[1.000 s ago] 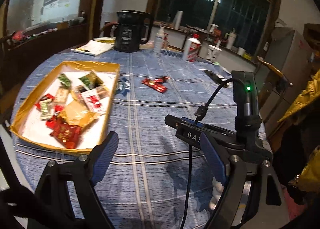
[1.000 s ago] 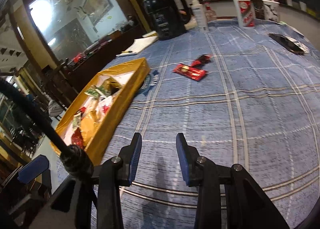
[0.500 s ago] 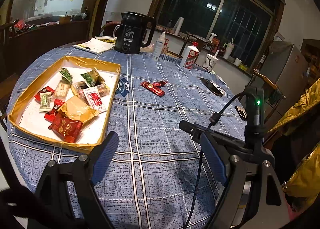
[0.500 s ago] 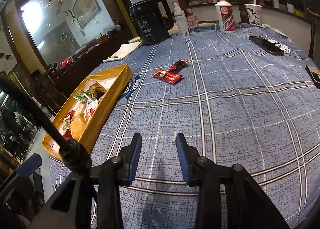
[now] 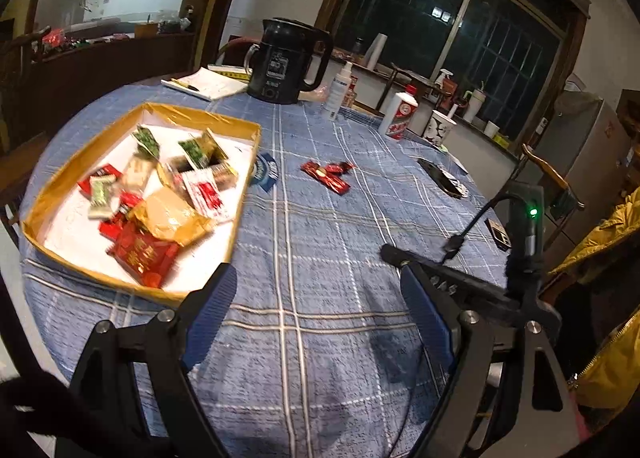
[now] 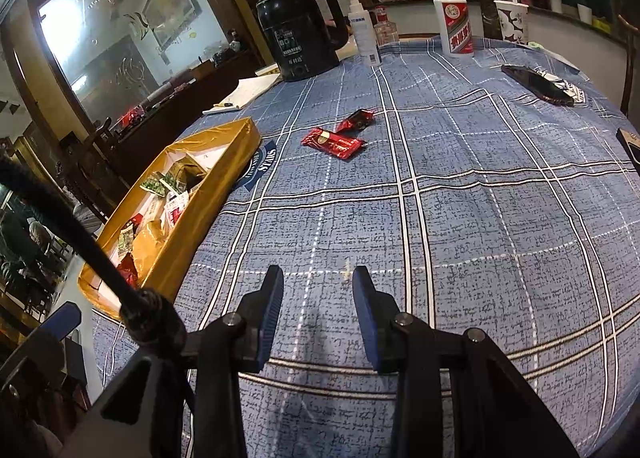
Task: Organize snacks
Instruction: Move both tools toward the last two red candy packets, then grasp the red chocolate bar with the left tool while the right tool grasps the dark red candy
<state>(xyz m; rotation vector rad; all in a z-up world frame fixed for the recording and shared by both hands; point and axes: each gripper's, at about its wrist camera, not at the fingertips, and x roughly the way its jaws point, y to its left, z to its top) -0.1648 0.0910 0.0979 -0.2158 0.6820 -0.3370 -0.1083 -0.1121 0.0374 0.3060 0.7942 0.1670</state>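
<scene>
While both grippers hung above the blue plaid tablecloth (image 5: 320,258), neither held anything. The left gripper (image 5: 316,306) had its jaws spread wide, with only bare cloth showing between the blue pads. Just ahead of its left jaw and off to that side sat the gold-rimmed box (image 5: 248,178), a shallow tray with a white floor, holding a loose heap of wrapped snacks: a large red packet (image 5: 142,254) nearest the jaw, a crumpled gold wrapper (image 5: 168,216) overlapping it, and green-and-white sweets (image 5: 102,194) further back, somewhat blurred. Well ahead of the jaws, roughly centred between them, two red snack packets (image 5: 326,176) lay on the cloth, touching each other and apart from the box.

The right gripper (image 6: 318,304) had its jaws parted by a narrower gap, again empty, low over the cloth. Straight ahead of them, well apart, lay the same longer red packet (image 6: 334,142) with the smaller one (image 6: 356,120) just behind it. The box (image 6: 224,174) stood off to the left of the left jaw. Far beyond the jaws stood a black kettle (image 6: 304,38), a white spray bottle (image 6: 364,34) and a white liquor bottle (image 6: 454,22)
</scene>
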